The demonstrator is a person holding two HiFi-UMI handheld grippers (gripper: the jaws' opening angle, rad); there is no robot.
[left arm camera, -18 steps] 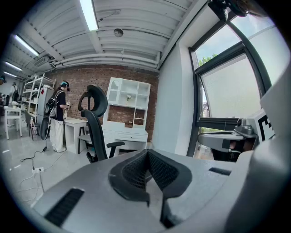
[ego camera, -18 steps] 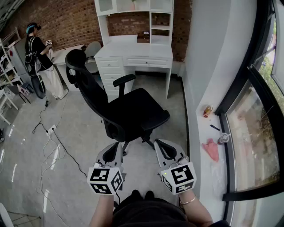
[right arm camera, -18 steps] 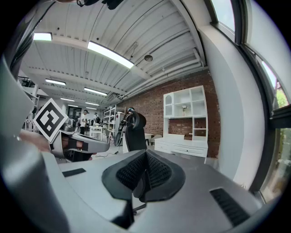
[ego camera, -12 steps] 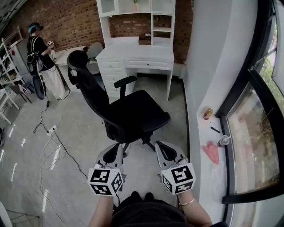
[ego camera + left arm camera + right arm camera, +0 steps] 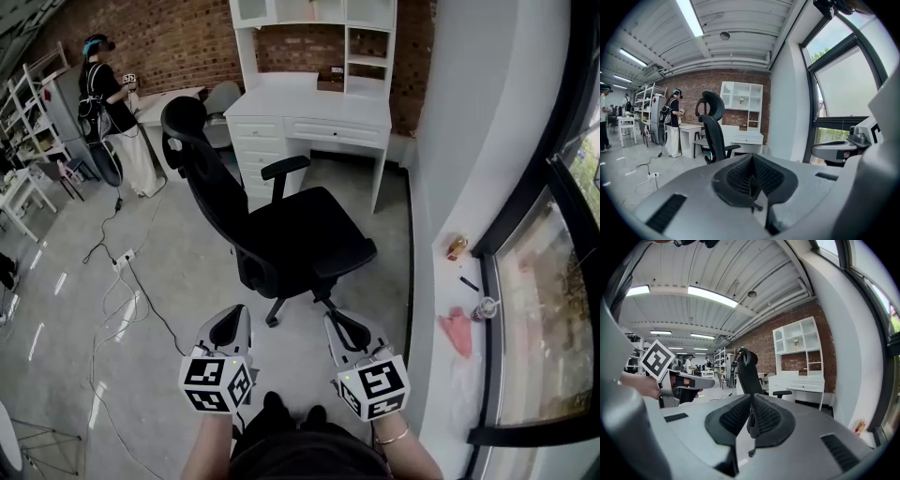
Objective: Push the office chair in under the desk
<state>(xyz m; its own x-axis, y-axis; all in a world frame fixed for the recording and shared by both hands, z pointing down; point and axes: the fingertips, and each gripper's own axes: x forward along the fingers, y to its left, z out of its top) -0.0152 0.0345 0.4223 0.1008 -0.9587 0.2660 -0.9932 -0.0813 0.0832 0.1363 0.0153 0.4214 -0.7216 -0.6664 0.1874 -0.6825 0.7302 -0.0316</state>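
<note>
At the lower left of the head view, about 7 o'clock, the left gripper [image 5: 232, 321] is held low over the grey concrete floor [image 5: 187, 234], its jaws pressed together with nothing between them; its own view confirms this, the meshed pads meeting at the centre line. Loose cables [image 5: 122, 281] are seen on the floor toward 9 o'clock, well apart from it. At the centre, the black mesh-backed office chair on a castor base [image 5: 305, 230] stands out on the open floor, clear of the desk, with its tall backrest toward 10 o'clock and its seat turned toward 3 o'clock, so it is not lined up with the kneehole. Neither gripper is touching it. Beyond it, at 12 o'clock, the white counter with drawers and an upper hutch [image 5: 309, 101] is set against the brick wall, and the open kneehole lies under its right half. At about 5 o'clock the right gripper [image 5: 339, 323] is likewise closed tight and empty. The approach step is judged to be in hand, with no pushing yet begun. For the next move, both closed grippers would probably have to be brought against the backrest or seat edge, the chair swung to face the kneehole, and then rolled straight in toward 12 o'clock.
</note>
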